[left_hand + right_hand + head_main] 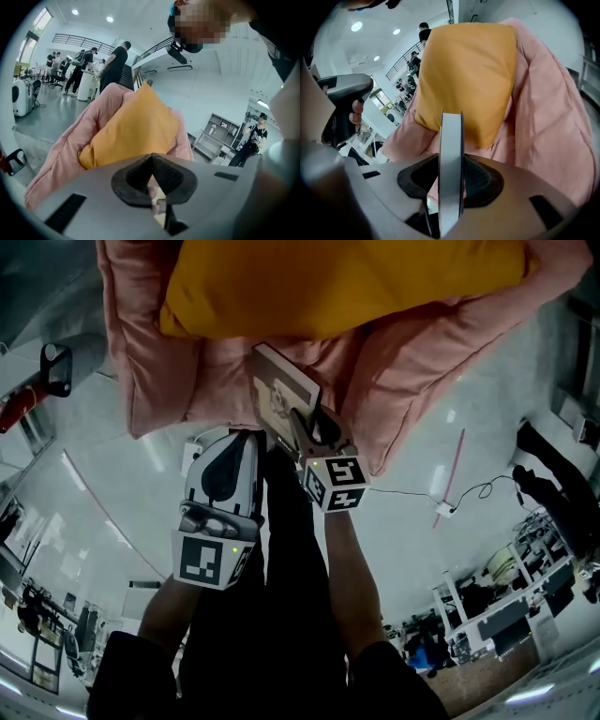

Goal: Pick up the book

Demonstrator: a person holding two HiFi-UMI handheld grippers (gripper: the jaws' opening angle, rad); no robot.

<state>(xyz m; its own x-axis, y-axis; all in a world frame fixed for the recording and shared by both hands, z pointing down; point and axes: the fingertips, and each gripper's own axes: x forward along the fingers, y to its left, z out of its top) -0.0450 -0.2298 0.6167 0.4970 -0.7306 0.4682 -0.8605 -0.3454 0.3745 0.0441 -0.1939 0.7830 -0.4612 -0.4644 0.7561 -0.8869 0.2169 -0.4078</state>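
Book (pixel 281 390), thin, pale-edged, illustrated cover, edge-on in grip of right hand-held gripper (pixel 307 427); left hand-held gripper (pixel 151 164) closed, empty

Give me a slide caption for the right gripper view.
Right gripper clamps the book edge-on, orange pillow and pink cushion behind.

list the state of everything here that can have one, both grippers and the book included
left hand-held gripper: shut, nothing between its jaws
right hand-held gripper: shut on the book
book: closed, clamped edge-on between the right jaws
yellow pillow: lying on the pink cushion
pink cushion: rumpled, bearing the pillow
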